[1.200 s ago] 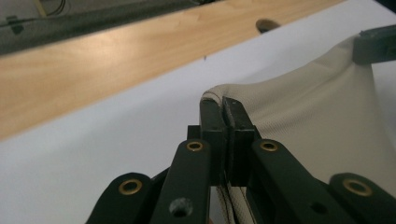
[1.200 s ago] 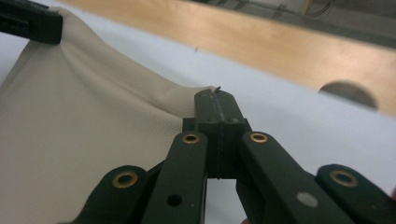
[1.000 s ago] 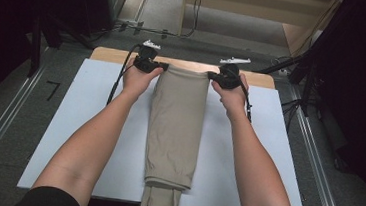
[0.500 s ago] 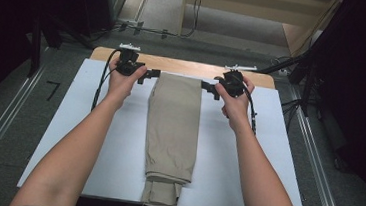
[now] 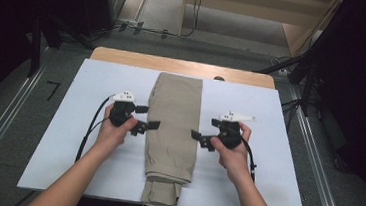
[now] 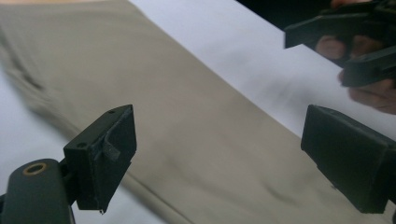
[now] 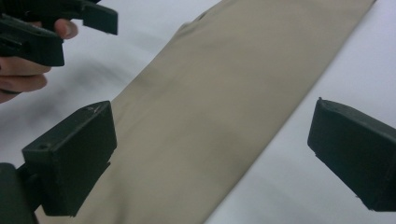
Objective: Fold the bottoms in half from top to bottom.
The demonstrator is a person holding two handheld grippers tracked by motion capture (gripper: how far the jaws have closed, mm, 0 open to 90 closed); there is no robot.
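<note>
On the white board (image 5: pixel 57 137) in the high view, folded khaki trousers (image 5: pixel 173 127) lie in a long strip running from the far edge toward the person, its near end at the board's near edge. Just left of the trousers, at mid-length, the left gripper (image 5: pixel 147 117) points inward at the cloth, its 2 jaws apart and holding nothing. Just right of the trousers, level with it, the right gripper (image 5: pixel 201 139) faces back the other way; its jaws have just been opening and stand spread, with nothing between them.

From the left gripper view, the left gripper (image 6: pixel 219 154) has its 2 black jaws wide apart above the trousers (image 6: pixel 187 121), clear of the fabric. Beyond the trousers sits the right gripper (image 6: pixel 345 51), held by fingers.

From the right gripper view, the right gripper (image 7: pixel 210 154) likewise has its jaws apart over the trousers (image 7: pixel 224 93), which run diagonally across white board (image 7: pixel 327 70). Past the trousers is the left gripper (image 7: pixel 60 28).
</note>
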